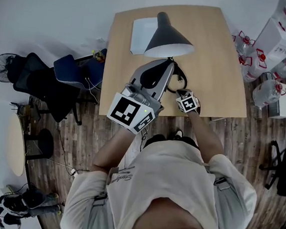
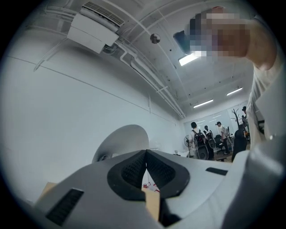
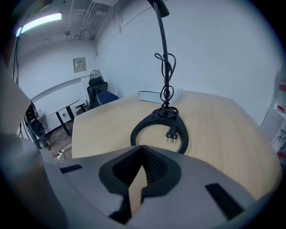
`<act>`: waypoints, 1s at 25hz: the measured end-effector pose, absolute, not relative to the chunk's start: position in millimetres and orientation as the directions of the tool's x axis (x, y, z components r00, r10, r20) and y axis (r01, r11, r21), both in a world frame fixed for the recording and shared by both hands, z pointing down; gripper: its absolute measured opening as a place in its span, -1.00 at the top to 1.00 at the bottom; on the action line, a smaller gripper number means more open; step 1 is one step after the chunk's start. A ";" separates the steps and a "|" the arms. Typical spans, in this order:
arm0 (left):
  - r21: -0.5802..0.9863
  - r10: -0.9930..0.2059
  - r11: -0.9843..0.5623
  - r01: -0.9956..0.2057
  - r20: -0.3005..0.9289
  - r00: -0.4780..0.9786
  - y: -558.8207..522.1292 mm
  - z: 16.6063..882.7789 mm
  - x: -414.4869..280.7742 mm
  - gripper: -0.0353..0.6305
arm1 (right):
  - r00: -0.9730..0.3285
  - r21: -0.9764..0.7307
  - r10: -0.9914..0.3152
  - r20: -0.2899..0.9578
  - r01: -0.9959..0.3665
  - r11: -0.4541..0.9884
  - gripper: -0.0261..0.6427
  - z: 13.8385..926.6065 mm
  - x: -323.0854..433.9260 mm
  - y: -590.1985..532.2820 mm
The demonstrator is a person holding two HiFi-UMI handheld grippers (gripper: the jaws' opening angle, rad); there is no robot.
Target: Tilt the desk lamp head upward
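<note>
Wooden desk (image 1: 223, 69), lamp stem (image 3: 163, 44) half-hidden under lamp head (image 1: 168, 38); left gripper (image 2: 146, 152), right gripper (image 3: 143, 147) clenched, empty.

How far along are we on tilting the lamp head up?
Nothing done: the grey cone-shaped lamp head faces down over the wooden table. In hand: left gripper, shut and empty, points at it; right gripper, shut, faces the black ring base. Contact and tilt remain.

left hand-held gripper (image 2: 145, 154), right hand-held gripper (image 3: 143, 150), jaws together
</note>
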State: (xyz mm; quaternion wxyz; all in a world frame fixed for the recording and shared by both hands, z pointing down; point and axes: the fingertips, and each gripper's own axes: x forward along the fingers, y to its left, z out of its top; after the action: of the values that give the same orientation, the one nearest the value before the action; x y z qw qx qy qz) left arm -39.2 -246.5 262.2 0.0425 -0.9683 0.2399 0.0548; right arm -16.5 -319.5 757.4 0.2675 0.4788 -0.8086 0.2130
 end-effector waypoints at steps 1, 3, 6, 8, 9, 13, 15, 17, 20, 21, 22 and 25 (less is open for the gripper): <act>-0.051 -0.460 -0.882 -0.468 -0.115 0.880 -246.1 268.7 -43.1 0.85 | -0.402 -0.091 -0.672 0.622 -0.890 0.448 0.94 750.9 -17.6 -315.9; -0.034 -0.463 -0.883 -0.467 -0.090 0.882 -244.7 285.2 -51.7 0.85 | -0.405 -0.099 -0.694 0.596 -0.894 0.437 0.94 736.2 -17.6 -306.4; 0.017 -0.466 -0.885 -0.466 -0.050 0.883 -241.4 314.5 -67.9 0.85 | -0.393 -0.092 -0.730 0.559 -0.905 0.416 0.94 709.4 -12.7 -289.1; 0.040 -0.471 -0.882 -0.470 -0.008 0.882 -236.2 334.3 -80.7 0.85 | -0.382 -0.096 -0.754 0.535 -0.913 0.396 0.94 686.4 -11.1 -271.5; 0.046 -0.473 -0.880 -0.473 0.013 0.881 -232.2 343.1 -87.4 0.85 | -0.381 -0.099 -0.764 0.521 -0.916 0.389 0.94 673.2 -11.7 -260.5; 0.127 -0.471 -0.871 -0.474 0.054 0.880 -215.3 374.5 -109.7 0.85 | -0.381 -0.081 -0.800 0.465 -0.917 0.390 0.94 621.2 -14.1 -216.5; 0.187 -0.466 -0.863 -0.469 0.062 0.882 -207.2 388.1 -118.0 0.85 | -0.380 -0.074 -0.814 0.440 -0.918 0.389 0.94 601.0 -16.2 -196.8; 0.213 -0.464 -0.857 -0.468 0.073 0.883 -198.0 397.8 -126.1 0.85 | -0.378 -0.077 -0.829 0.411 -0.921 0.382 0.94 583.0 -20.6 -178.0; 0.220 -0.453 -0.860 -0.460 0.088 0.887 -184.9 409.3 -135.4 0.85 | -0.367 -0.072 -0.854 0.369 -0.927 0.368 0.94 557.9 -29.8 -153.9; 0.221 -0.447 -0.862 -0.455 0.092 0.890 -181.8 413.5 -137.2 0.85 | -0.361 -0.063 -0.863 0.352 -0.929 0.363 0.94 549.0 -32.9 -147.8; 0.223 -0.442 -0.864 -0.451 0.094 0.892 -179.0 417.5 -138.6 0.85 | -0.355 -0.051 -0.873 0.334 -0.932 0.360 0.94 539.5 -35.9 -142.1; 0.237 -0.433 -0.866 -0.441 0.088 0.897 -168.8 423.7 -140.1 0.85 | -0.343 -0.013 -0.898 0.276 -0.935 0.354 0.94 508.6 -41.0 -125.5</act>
State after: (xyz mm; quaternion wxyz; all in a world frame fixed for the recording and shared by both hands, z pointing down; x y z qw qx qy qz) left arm -140.1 -168.8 423.7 -0.1264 -0.9657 0.2263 -0.0159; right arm -41.0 -125.5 508.6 0.1111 0.5622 -0.8151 0.0845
